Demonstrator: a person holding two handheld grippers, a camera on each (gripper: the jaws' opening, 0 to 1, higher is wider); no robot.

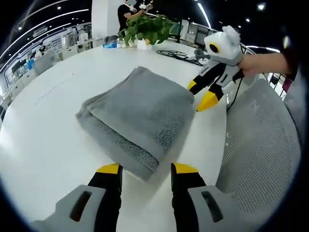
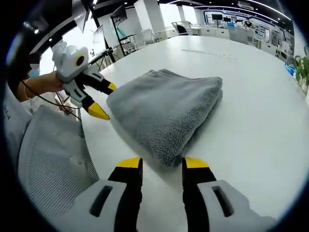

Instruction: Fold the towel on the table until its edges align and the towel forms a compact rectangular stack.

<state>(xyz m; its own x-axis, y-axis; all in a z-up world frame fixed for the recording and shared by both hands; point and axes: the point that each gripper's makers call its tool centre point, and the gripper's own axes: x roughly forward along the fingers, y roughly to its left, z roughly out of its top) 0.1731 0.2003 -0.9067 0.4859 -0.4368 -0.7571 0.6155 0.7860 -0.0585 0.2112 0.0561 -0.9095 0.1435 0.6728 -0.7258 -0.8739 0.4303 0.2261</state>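
Grey terry towel lies folded into a thick rectangular stack on the white surface, at the centre of the left gripper view, its folded corner pointing toward 6 o'clock. The left gripper rises from 6 o'clock with its yellow-tipped fingers spread apart and holding nothing, the towel's near corner just above the gap between them; whether they touch it I cannot tell. At 2 o'clock the right gripper hangs just beside the towel's far edge, a hand behind it, its fingers parted and free of the cloth. A grey mesh chair back fills the 4 o'clock side. At 12 o'clock, well apart from the towel, stand a green potted plant and a person behind it.

Seen from the right gripper view, the towel sits at the centre on the surface, its rolled fold toward 2 o'clock and a fluffy corner toward 6 o'clock. The right gripper comes up from 6 o'clock, fingers released and empty, the towel corner just above them. At 10 o'clock the left gripper is held by a hand, its fingers apart, tips just beside the towel's edge. The chair back lies at 8 o'clock
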